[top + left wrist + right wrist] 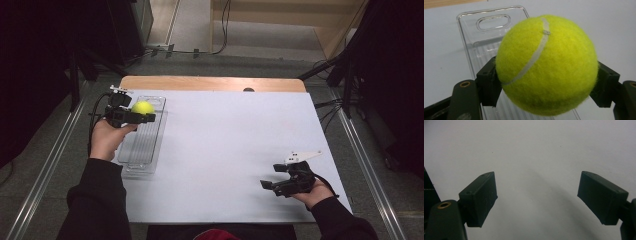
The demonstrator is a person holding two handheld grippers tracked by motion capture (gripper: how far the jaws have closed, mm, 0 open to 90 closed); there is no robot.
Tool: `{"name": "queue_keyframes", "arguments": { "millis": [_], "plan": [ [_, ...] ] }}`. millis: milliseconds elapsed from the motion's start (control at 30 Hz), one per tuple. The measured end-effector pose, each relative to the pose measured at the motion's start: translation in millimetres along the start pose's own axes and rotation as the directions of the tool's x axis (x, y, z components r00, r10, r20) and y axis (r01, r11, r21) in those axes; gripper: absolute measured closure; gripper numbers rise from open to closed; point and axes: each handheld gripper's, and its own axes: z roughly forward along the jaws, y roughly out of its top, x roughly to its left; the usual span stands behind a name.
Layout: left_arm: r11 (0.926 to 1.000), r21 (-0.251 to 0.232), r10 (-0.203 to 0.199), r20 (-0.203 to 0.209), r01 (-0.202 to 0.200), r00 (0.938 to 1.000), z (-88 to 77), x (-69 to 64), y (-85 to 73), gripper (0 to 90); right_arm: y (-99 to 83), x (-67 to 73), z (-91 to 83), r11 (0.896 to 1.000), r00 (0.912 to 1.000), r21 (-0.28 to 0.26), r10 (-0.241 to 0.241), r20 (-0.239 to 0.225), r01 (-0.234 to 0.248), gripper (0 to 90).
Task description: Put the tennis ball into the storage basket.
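Dim, dark-edged high view with a brightly lit table (225, 150); the right gripper view is soft, shadowed.

A fuzzy yellow felt tennis ball (546, 65) with a smooth pale seam sits clamped between the matt black plastic jaws of the left gripper (546, 82). Beneath it lies a glossy, clear plastic tray (486, 37) with a ribbed floor. The right gripper (537, 200) hangs wide-jawed over a smooth, matt white tabletop (529, 150) edged in wood.

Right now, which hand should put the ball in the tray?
Left. The left gripper already grips the ball right above the clear tray. The right gripper is open, far across the table.
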Motion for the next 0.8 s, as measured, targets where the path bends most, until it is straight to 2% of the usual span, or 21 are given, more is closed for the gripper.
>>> {"name": "queue_keyframes", "arguments": {
  "millis": [800],
  "plan": [
    [1.0, 0.007, -0.005, -0.003, 0.005, 1.0, 13.1, -0.3, -4.0, 25.8, -0.1, 0.1, -0.4, 1.0, 1.0, 0.0, 0.001, 0.002, -0.001, 13.9]
  ]
}}
